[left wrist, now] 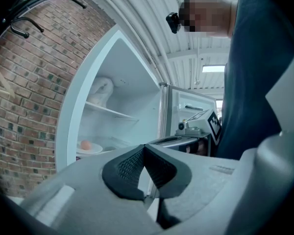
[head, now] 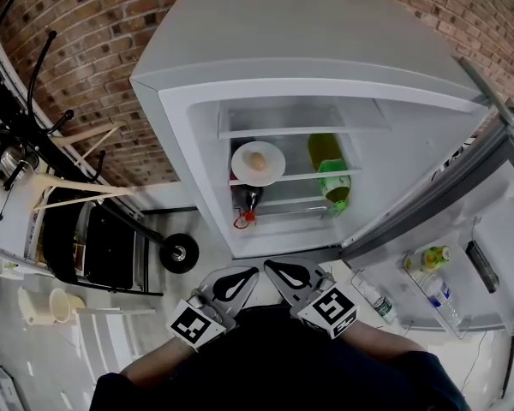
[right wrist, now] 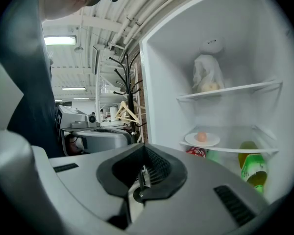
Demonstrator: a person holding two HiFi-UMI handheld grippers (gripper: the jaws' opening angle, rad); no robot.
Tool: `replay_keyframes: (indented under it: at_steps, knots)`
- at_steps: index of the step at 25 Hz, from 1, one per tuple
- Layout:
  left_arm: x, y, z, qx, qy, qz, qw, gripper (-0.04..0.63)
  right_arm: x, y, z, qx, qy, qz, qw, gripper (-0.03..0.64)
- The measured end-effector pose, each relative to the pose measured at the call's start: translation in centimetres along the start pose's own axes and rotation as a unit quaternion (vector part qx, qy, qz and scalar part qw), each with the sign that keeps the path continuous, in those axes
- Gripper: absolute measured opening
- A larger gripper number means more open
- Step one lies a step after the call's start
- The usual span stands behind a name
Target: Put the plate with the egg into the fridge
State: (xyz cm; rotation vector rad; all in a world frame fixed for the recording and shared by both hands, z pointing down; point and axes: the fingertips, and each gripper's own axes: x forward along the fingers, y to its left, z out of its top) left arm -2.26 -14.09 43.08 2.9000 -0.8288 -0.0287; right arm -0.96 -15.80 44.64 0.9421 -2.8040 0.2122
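Observation:
The white plate [head: 258,163] with the egg [head: 257,160] rests on the middle shelf inside the open fridge [head: 197,101]. The right gripper view shows the same plate [right wrist: 202,140] and egg [right wrist: 201,136] on that shelf; in the left gripper view the plate [left wrist: 89,149] appears at the fridge's left edge. Both grippers sit side by side close to my body, outside the fridge and below its opening. My left gripper [head: 252,272] is shut and empty, as is my right gripper [head: 269,266]. Neither touches the plate.
A green bottle [head: 332,182] stands right of the plate, and a red can [head: 248,202] lies on the shelf below. A white bag [right wrist: 208,72] sits on the upper shelf. The fridge door [head: 463,264] hangs open at the right, holding bottles [head: 433,257]. A coat rack and black trolley [head: 94,247] stand left.

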Motion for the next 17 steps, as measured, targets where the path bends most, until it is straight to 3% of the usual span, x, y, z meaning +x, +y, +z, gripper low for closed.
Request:
replay_keyframes:
  at_steps: [17]
  knots:
    - [0.24, -0.51, -0.08, -0.001, -0.002, -0.008, 1.0000, -0.002, -0.56, -0.15, -0.32, 0.008, 0.005, -0.009, 1.000, 0.010]
